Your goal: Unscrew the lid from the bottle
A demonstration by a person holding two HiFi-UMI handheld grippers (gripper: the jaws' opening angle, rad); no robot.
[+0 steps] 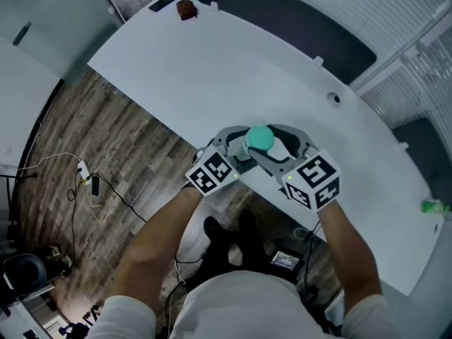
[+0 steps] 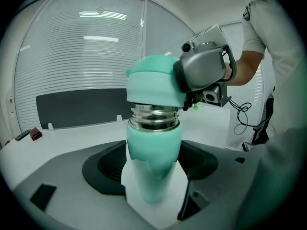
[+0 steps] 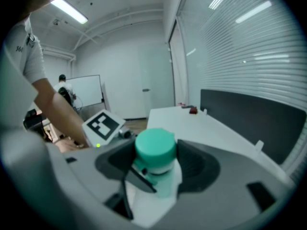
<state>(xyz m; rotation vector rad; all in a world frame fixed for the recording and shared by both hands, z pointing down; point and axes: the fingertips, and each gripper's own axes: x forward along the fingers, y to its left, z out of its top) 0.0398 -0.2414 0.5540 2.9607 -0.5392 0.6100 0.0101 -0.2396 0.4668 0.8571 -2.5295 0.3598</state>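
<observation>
Left gripper (image 2: 152, 176) clamps teal bottle (image 2: 153, 145); right gripper (image 3: 156, 163) clamps lid (image 3: 154, 146). Steel threads exposed at frame centre, so the lid appears nearly free; lift-off remains.

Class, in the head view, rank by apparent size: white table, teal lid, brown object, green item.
1. white table
2. teal lid
3. brown object and green item: look alike, both far off, so unranked.

Left gripper (image 2: 153, 176) clamps bottle (image 2: 153, 147) — right gripper (image 2: 189, 78) on lid (image 2: 151, 83), threads (image 2: 153, 116) exposed.
</observation>
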